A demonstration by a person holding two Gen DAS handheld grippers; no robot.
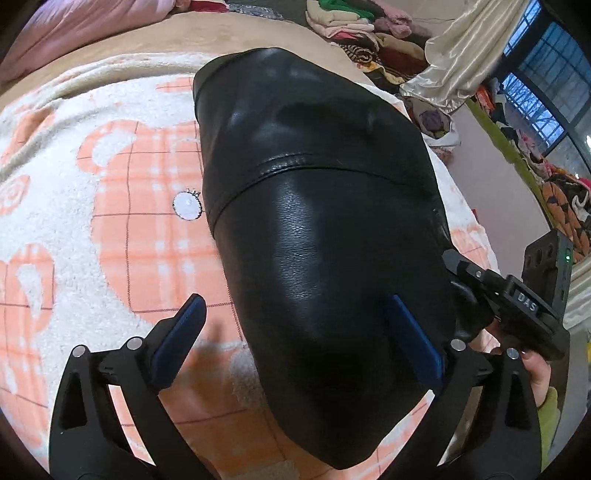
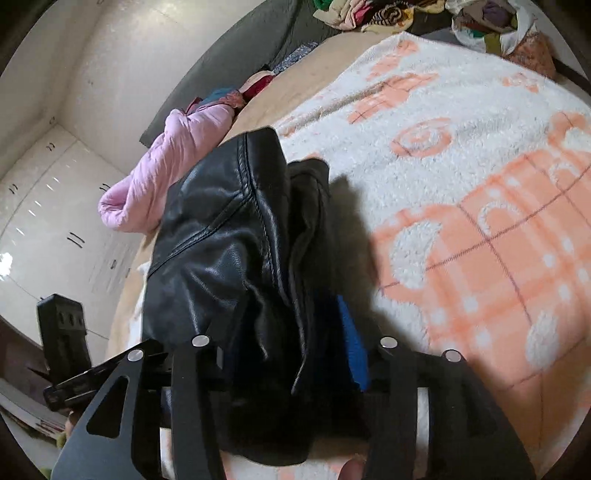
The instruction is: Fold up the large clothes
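A black leather garment (image 1: 325,206) lies folded lengthwise on a white and orange fleece blanket (image 1: 122,206). My left gripper (image 1: 295,325) is open, its blue pads wide apart; the right pad rests on the leather, the left pad hangs over the blanket. The right gripper (image 1: 476,291) shows at the garment's right edge in the left wrist view. In the right wrist view the right gripper (image 2: 295,332) is shut on a bunched fold of the black leather garment (image 2: 229,243), lifted a little above the blanket (image 2: 461,184).
A pink quilted garment (image 2: 173,158) lies at the bed's far edge. Piles of clothes (image 1: 354,22) sit beyond the bed. A cream curtain (image 1: 461,55) and window are at the right. White wardrobe doors (image 2: 55,206) stand on the left in the right wrist view.
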